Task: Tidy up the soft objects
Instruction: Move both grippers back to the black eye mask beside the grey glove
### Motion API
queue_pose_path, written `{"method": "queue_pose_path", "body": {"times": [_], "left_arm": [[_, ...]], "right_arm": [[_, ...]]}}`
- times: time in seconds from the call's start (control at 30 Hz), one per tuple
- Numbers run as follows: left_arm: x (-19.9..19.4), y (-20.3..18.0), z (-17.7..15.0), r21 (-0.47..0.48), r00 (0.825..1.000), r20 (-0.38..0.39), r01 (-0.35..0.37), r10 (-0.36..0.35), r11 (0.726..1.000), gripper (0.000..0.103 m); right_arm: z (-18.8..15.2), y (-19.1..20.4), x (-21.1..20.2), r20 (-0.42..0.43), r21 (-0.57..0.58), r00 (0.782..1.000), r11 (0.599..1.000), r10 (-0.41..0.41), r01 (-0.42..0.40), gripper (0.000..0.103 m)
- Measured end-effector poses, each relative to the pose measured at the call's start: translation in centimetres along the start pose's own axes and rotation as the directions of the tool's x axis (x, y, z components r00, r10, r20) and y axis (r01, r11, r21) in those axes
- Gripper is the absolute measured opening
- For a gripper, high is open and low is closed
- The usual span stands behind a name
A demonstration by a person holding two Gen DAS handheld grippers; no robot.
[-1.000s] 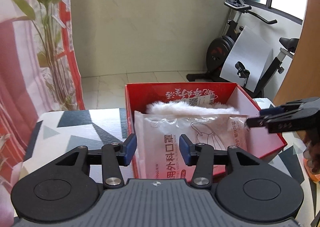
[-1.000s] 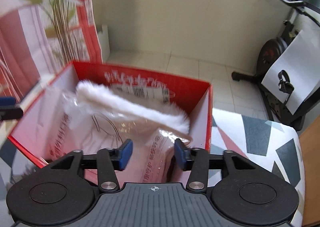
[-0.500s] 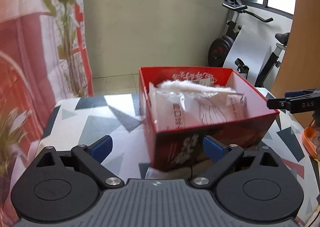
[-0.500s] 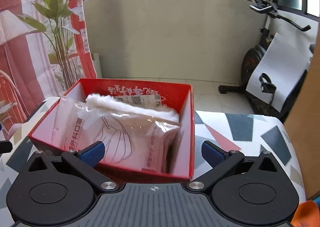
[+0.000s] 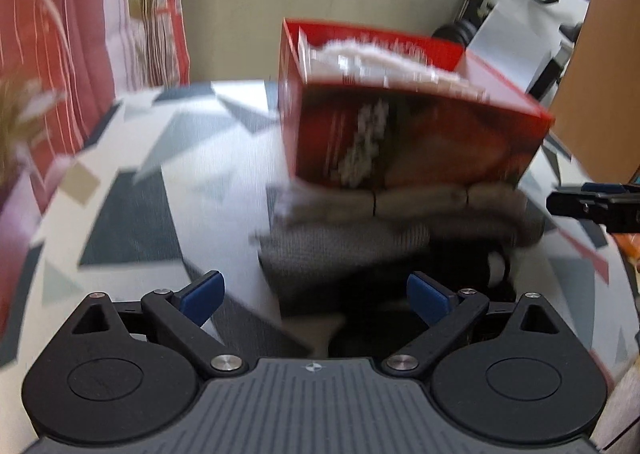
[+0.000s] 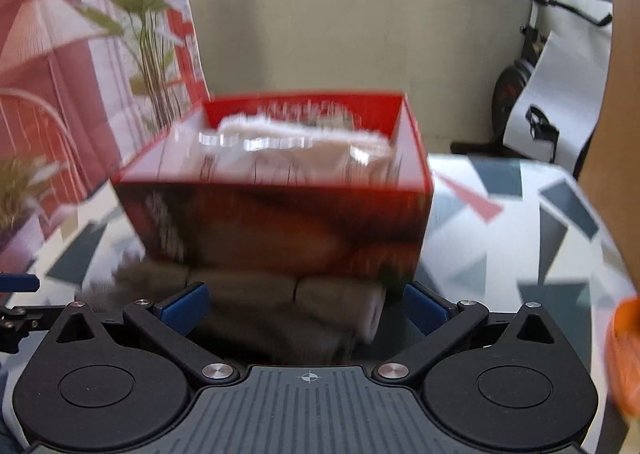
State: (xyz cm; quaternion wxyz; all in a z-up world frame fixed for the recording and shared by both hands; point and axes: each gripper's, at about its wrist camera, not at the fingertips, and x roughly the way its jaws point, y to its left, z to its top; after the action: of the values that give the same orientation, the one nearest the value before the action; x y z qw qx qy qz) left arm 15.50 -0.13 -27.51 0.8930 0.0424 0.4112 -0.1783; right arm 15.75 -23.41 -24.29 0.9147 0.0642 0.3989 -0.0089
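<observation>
A red box (image 5: pixel 408 125) stands on the patterned table and holds a white fluffy item (image 5: pixel 372 53) and a clear mask packet (image 6: pixel 280 157); it also shows in the right wrist view (image 6: pixel 280 225). Folded grey-brown cloth (image 5: pixel 384 221) lies in front of the box, seen also in the right wrist view (image 6: pixel 288 310). My left gripper (image 5: pixel 316 294) is open and empty, low over the cloth. My right gripper (image 6: pixel 306 306) is open with the cloth between its fingers; its tip shows in the left wrist view (image 5: pixel 592 205). Both views are blurred.
The table (image 5: pixel 132 189) has a grey, white and pink triangle cloth. A plant (image 6: pixel 148 33) and red curtain stand left. An exercise bike (image 6: pixel 528 65) and a white board stand behind on the right. An orange object (image 6: pixel 624 350) lies at the right edge.
Both grippers let go of the packet, opened wide and pulled back and down from the box. The folded cloth in front of the box has come into view.
</observation>
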Motion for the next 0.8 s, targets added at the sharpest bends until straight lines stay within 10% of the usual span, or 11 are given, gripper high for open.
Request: {"method": "queue_pose_path", "body": {"times": [0.37,0.8], "left_arm": [[2.1,-0.5,-3.9,-0.015,0.993,-0.116,0.025,-0.026,1.0,0.099],[2.7,-1.1,-5.2,0.02,0.989,-0.145,0.023,-0.02,1.0,0.103]], "right_arm": [[-8.4,1.4,1.1,-0.218,0.055,0.976,0.998,-0.002,0.014,0.103],[-9.4,2.2,1.8,-0.263,0.027,0.964,0.998,-0.047,0.056,0.103]]}}
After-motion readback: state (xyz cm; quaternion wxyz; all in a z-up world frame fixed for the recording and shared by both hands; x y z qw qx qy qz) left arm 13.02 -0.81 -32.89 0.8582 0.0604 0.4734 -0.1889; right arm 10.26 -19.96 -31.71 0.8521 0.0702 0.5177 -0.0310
